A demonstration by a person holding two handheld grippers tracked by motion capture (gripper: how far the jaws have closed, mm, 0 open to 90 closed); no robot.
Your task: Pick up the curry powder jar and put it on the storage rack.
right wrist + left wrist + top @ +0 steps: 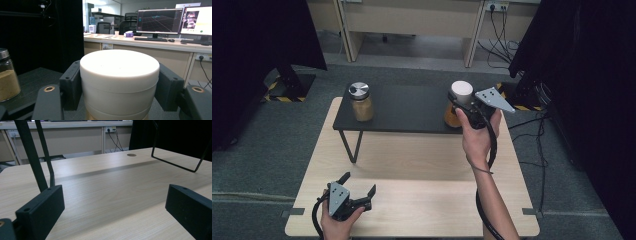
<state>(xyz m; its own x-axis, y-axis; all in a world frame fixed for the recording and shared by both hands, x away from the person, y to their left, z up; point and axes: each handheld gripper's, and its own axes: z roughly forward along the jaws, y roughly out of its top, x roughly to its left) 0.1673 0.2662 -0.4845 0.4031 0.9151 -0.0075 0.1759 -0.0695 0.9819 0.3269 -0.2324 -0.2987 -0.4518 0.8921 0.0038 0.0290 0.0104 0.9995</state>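
right hand-held gripper [460,104] is up at the right end of the black shelf [402,107], jaws clamped on the white lid [461,91] of the orange jar [451,117]. in the right gripper view the white lid [119,75] sits squarely between the two black jaws, both pads pressed flat against its sides, gripper [119,87] roughly level with the lid. jar itself stands upright on the shelf near its right edge; only a sliver of its orange body is visible below the lid in the high view. right hand [479,137] wraps the gripper body from behind, cable trailing down along the forearm. left hand-held gripper [359,192] is low over the near left part of the wooden worktop [422,170], jaws spread wide with nothing between them; left gripper view confirms it, bare worktop [112,192] between the two pads, shelf's wire leg [175,162] off to the right. left hand [339,222] holds it near the worktop's front edge, well apart from the shelf. second jar with a metal lid [361,101] and tan powder inside stands upright at the left end of the shelf, well apart from the orange one; same jar [7,75] is at the left edge of the right gripper view. the shelf stands on the far half of the worktop.
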